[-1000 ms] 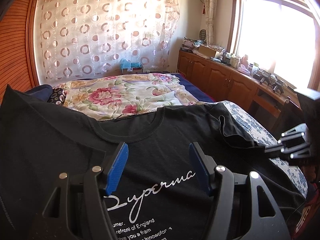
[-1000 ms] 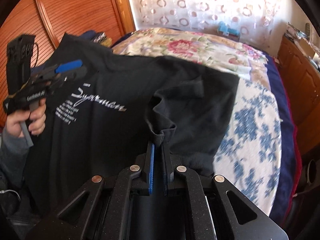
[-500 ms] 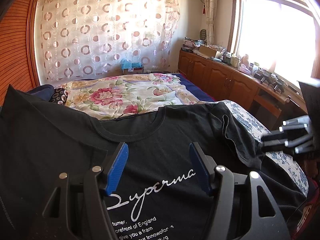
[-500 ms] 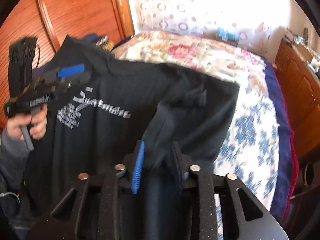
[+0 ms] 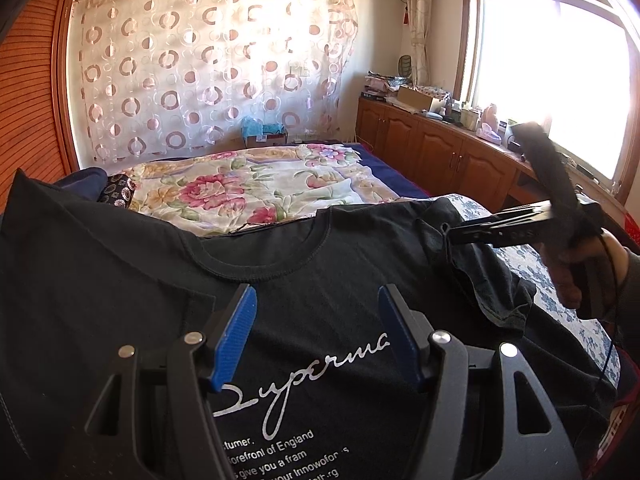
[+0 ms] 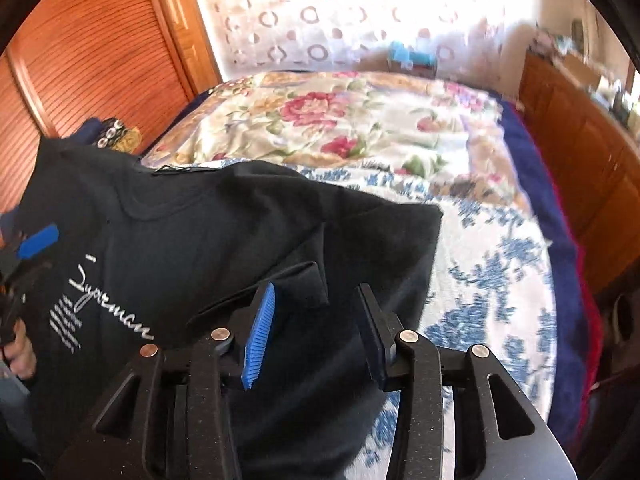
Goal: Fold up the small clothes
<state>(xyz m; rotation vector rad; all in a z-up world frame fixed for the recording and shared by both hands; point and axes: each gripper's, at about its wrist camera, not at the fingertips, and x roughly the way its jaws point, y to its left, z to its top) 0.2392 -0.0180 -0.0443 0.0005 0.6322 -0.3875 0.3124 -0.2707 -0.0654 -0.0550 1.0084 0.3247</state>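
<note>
T-shirt (image 5: pixel 304 280) flat; both tongs (image 5: pixel 316 336) (image 6: pixel 316 332) agape, empty.

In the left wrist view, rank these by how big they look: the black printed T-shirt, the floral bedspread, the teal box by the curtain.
1. Black printed T-shirt, though closest to the camera, which inflates it.
2. Cream floral bedspread.
3. Teal box beside the circle-patterned curtain, farthest away.

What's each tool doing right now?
Left tool: open, empty, over the black T-shirt.
Right tool: open, holding nothing, sleeve lying between its fingers.
</note>
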